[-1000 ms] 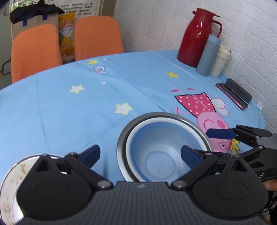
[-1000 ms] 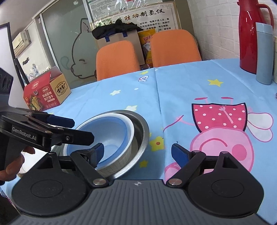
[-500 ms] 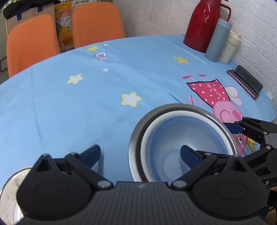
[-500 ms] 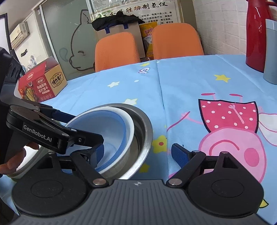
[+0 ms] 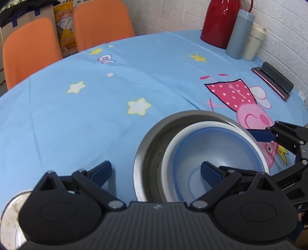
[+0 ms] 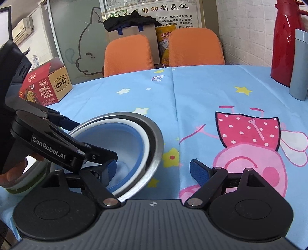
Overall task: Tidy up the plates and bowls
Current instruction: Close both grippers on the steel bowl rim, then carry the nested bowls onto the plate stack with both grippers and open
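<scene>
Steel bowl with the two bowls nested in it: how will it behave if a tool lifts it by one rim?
Likely rigid: the steel bowl looks like polished metal, so its rim may slip on the pads. The white bowl and blue bowl sit off-centre inside, so it probably tips toward them. They look loose and may slide.

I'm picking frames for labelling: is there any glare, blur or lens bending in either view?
Left wrist view: the red thermos carries bright highlights, the table edge bows from the fisheye, and the steel bowl looks slightly soft. Right wrist view: sharper, with glare on the wall poster.
</scene>
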{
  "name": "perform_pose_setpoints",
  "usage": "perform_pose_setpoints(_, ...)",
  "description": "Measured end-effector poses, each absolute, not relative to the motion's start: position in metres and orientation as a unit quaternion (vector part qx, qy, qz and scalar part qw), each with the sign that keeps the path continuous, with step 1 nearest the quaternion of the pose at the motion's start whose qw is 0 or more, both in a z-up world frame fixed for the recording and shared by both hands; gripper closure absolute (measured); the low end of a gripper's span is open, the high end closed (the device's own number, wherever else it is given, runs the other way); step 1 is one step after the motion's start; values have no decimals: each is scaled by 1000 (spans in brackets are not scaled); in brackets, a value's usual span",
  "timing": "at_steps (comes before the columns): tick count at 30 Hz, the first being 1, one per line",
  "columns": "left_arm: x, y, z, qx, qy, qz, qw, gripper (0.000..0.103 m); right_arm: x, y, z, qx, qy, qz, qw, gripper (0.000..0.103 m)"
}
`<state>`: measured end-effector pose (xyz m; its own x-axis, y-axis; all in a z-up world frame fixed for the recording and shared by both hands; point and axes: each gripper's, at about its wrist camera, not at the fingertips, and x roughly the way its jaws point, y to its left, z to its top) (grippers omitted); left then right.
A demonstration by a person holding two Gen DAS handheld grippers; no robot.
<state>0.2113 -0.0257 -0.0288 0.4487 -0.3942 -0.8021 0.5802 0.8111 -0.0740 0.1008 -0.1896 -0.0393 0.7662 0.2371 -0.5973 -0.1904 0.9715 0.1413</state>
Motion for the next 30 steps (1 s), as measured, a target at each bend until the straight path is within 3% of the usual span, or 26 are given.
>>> perform_pose_setpoints(9,213,-25,-33,106,437,-281,848,9,102,-179,-41,36,317,107,942,0)
perform_pose_setpoints(10,213,-25,-32,99,438,-287,846,20,101,-178,-41,39,314,108,942,0)
perform_pose_setpoints(11,212,-26,-31,91,437,-293,845,31,102,-177,-42,47,314,115,941,21)
perform_pose_setpoints(12,210,-29,-29,88,437,-298,844,38,104,-173,-42,57,314,125,939,34)
perform_pose_setpoints(13,209,-31,-27,82,439,-306,841,51,104,-168,-42,45,311,114,942,35)
perform_pose_setpoints(18,209,-35,-17,44,449,-262,853,57,109,-168,-34,71,314,106,941,35)
perform_pose_setpoints(22,199,-40,8,22,417,-244,875,57,102,-164,-12,43,282,87,954,30)
perform_pose_setpoints(30,167,-39,44,15,369,-226,901,58,84,-165,20,34,242,90,965,29)
